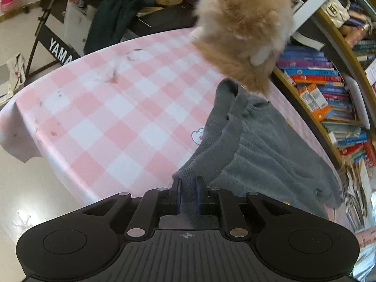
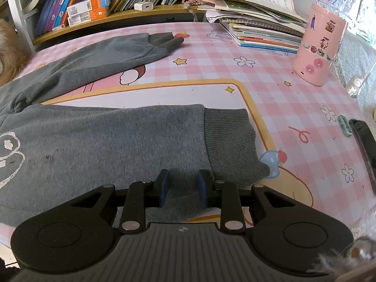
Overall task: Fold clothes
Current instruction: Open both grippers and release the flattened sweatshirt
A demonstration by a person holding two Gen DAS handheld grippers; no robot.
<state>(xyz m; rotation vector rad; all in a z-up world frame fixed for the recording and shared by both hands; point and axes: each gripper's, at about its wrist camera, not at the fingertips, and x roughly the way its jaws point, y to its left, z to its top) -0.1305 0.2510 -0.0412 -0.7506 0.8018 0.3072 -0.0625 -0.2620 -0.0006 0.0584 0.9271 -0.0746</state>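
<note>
Left gripper (image 1: 188, 191) is clamped on the ribbed waistband of the grey sweatpants (image 1: 253, 150), fabric pinched tight btw the blue pads. Prob grabbing the band bc it's the thickest, least stretchy bit, so the whole top end can be moved w/o the cloth slipping out. From the left wrist cam the pants run from the grip up toward 1 o'clock, bunched and ridged, waistband twisted, not flat at all.

Right gripper (image 2: 182, 188) sits low over the near leg, just short of the ribbed cuff (image 2: 232, 145), which is at about 1 o'clock from the tips. Jaws are part open w/ grey cloth btw them; can't tell if the pads actually bite the fabric or just rest on it. My guess is it's pinning or pinching the leg end so both ends can be handled together for the fold.

Look of the thing: mid-grey fleece joggers, darker ribbed cuffs, white outline print on the leg at 9 o'clock in the right cam, few dark specks. Second leg (image 2: 94, 58) splays off toward 11, apart from the near one. All on the pink check tablecloth (image 1: 112, 108).

Also a fluffy ginger cat (image 1: 244, 30) is parked right at the far end of the pants, 12–1 o'clock, touching the cloth. Could snag things imo.
</note>
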